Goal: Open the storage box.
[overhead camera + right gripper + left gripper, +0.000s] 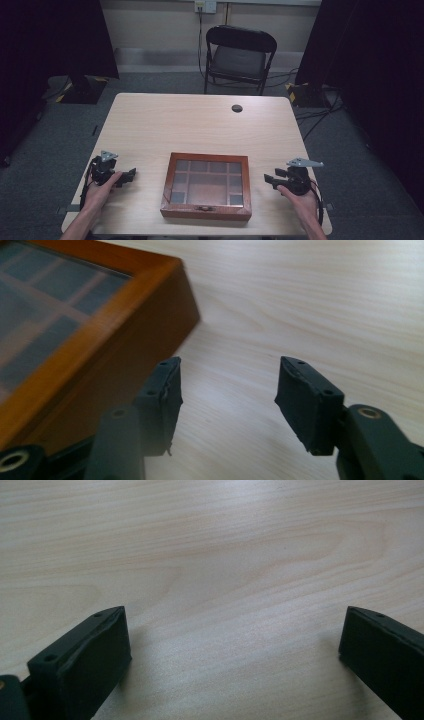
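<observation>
The wooden box (206,186) sits at the worktop's (200,125) near edge, midway between both claws, its long axis running left to right. The right claw (227,405), jaws half apart and empty, is just beside the box's right side; the left claw (129,176), spread wide over bare wood, lies farther off.

Wooden box (100,330) blurred, cut off at left.

A black folding chair (240,56) stands beyond the wooden table (200,125) on grey carpet (45,150), seemingly dark-curtained sides.
</observation>
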`<state>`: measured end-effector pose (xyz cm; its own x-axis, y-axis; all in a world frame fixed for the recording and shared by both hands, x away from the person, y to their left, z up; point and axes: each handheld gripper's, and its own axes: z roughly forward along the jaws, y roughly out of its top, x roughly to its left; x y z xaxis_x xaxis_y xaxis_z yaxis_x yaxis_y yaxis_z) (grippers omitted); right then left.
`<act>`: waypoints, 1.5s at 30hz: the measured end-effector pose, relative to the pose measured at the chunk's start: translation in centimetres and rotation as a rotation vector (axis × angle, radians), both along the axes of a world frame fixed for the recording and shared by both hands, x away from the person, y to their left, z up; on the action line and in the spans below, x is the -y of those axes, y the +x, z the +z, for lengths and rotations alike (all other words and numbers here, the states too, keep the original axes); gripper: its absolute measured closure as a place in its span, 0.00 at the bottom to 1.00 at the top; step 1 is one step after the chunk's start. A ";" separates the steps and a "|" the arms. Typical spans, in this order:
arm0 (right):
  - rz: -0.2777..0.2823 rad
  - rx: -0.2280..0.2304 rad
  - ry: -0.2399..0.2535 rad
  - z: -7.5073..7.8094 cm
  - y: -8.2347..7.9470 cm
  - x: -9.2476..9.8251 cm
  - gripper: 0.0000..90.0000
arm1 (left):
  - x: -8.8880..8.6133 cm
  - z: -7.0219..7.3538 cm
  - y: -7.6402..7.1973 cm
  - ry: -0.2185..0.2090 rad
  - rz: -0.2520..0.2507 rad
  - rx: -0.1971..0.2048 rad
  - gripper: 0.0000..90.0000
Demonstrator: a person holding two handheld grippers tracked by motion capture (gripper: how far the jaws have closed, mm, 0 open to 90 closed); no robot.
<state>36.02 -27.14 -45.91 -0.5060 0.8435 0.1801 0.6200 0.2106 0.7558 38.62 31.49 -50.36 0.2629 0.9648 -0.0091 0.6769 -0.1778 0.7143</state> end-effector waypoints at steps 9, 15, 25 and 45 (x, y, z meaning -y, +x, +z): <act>0.156 0.031 0.065 2.4 -1.3 -2.8 0.61 | 0.0 0.0 0.0 0.001 -0.002 0.001 0.00; 0.278 0.041 0.072 3.7 -1.9 -5.6 0.68 | 0.0 0.0 0.0 0.000 -0.009 0.000 0.00; 0.548 0.023 0.112 5.0 -2.9 -12.8 0.74 | -0.3 0.0 0.3 0.002 -0.043 0.002 0.00; 0.727 -0.050 0.064 1.7 -4.6 -16.2 0.88 | -0.4 0.0 0.4 -0.002 -0.056 0.003 0.00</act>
<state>31.47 -10.92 -44.19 -0.9241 0.2845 0.2553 0.3744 0.5389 0.7546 39.05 31.85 -50.38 0.3167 0.9485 -0.0102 0.6635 -0.2138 0.7170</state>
